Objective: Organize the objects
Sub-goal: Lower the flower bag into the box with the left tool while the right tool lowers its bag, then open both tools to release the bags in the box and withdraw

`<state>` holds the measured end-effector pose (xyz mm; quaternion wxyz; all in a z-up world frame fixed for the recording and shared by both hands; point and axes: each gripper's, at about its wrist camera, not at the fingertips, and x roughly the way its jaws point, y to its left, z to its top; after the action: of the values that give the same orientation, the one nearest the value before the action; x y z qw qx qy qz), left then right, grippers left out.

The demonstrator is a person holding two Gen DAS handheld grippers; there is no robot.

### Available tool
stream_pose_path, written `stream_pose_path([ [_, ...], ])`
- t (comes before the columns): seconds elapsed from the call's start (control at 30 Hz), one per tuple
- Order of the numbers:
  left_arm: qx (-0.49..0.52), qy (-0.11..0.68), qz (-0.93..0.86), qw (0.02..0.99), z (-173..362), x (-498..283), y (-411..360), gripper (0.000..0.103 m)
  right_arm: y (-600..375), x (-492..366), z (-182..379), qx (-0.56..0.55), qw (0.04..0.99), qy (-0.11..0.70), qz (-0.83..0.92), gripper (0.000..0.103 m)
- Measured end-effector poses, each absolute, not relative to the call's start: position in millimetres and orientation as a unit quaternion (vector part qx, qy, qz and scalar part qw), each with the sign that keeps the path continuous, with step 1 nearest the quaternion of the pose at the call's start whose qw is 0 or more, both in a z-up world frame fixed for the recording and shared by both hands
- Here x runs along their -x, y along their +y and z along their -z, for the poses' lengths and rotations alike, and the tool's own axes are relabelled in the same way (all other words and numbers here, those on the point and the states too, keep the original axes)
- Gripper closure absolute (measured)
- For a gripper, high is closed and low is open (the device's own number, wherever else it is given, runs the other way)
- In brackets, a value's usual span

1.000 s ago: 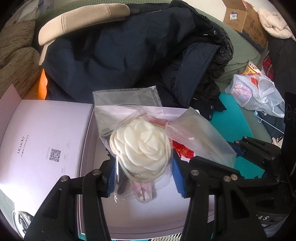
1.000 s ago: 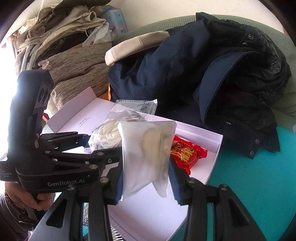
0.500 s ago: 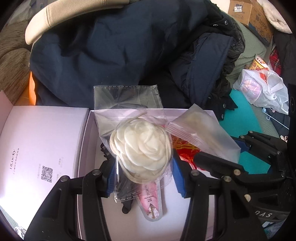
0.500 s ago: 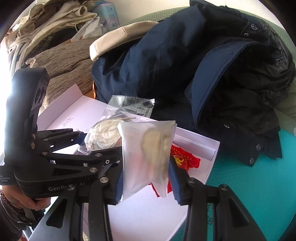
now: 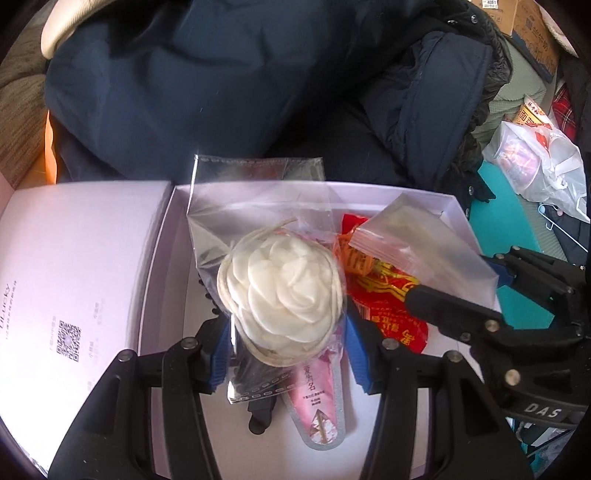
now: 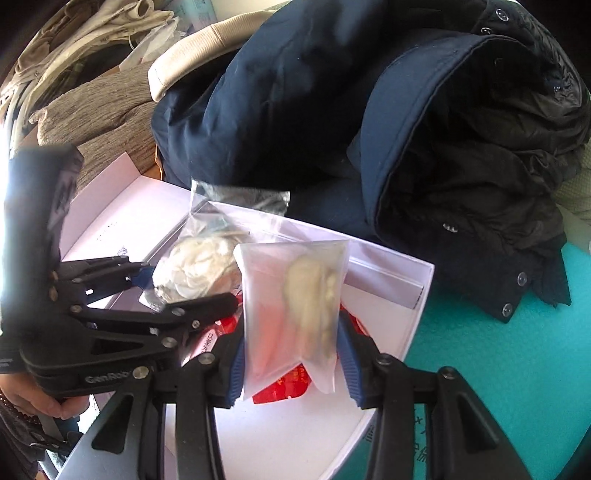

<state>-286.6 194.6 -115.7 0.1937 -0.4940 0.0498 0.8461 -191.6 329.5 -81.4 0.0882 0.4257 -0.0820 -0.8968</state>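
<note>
My left gripper (image 5: 286,354) is shut on a clear bag with a white rose-shaped item (image 5: 280,291) and holds it over the open white box (image 5: 454,206). My right gripper (image 6: 290,365) is shut on a frosted zip bag (image 6: 295,310) with a pale lump inside, also over the box (image 6: 421,288). In the box lie a red snack packet (image 5: 391,306), a pink sachet (image 5: 317,406) and a small black item (image 5: 260,413). The right gripper and its frosted bag (image 5: 424,251) show at the right of the left wrist view; the left gripper with the rose bag (image 6: 195,273) shows at the left of the right wrist view.
The box lid (image 5: 74,280) lies open to the left. A dark navy jacket (image 5: 221,74) is piled right behind the box. A teal mat (image 6: 498,369) lies to the right. A white plastic bag (image 5: 535,162) and a cardboard box (image 5: 524,22) are far right.
Both grippers have moved forward and down over the box with their bags. The pink sachet, black item and more of the red packet have come into view below them.
</note>
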Motion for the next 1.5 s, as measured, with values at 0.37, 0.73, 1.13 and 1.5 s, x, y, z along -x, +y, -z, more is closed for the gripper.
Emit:
stream_pose_path([
  [0.37,0.498,0.035,-0.845,0.19,118.8,285.2,183.6,0.052,320.6,195.0,78.3,-0.433,0.081,-0.064,0.895,0.05],
  [0.73,0.483,0.045,-0.855,0.183,97.0,271.9,184.2,0.044,327.6,177.6,61.9,-0.427,0.062,-0.046,0.901,0.045],
  [1.13,0.454,0.047,-0.873,0.172,46.7,255.6,185.0,0.043,327.1,160.9,30.4,-0.401,0.061,-0.032,0.914,0.045],
  [1.5,0.423,0.044,-0.89,0.166,-5.8,221.5,161.1,0.043,315.8,141.0,-7.0,-0.367,0.063,-0.015,0.928,0.045],
])
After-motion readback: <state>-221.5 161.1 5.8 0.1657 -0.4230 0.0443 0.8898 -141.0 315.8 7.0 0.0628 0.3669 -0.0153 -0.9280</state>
